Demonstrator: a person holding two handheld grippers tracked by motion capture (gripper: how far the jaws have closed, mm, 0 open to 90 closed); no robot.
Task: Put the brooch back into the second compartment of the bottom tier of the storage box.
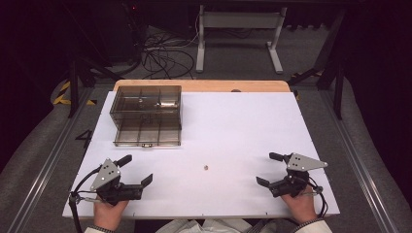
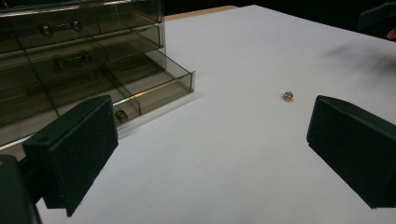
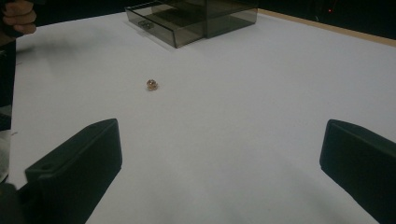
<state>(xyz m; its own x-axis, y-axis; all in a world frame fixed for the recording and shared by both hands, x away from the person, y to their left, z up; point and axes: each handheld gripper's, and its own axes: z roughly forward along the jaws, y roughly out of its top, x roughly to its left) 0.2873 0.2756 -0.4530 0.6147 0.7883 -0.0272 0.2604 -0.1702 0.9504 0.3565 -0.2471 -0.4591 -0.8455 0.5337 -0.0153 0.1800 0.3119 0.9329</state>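
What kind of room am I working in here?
Probably a lab or recording workshop: a white-topped table on a floor strewn with loose cables, a bare white desk frame behind, and hazard-striped tape.

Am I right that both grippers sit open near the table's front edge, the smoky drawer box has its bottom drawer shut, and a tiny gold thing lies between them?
Nearly. The bottom drawer of the drawer box is pulled out, not shut, as the left gripper view shows. The rest holds: the left gripper and right gripper are open, with the gold thing lying between them.
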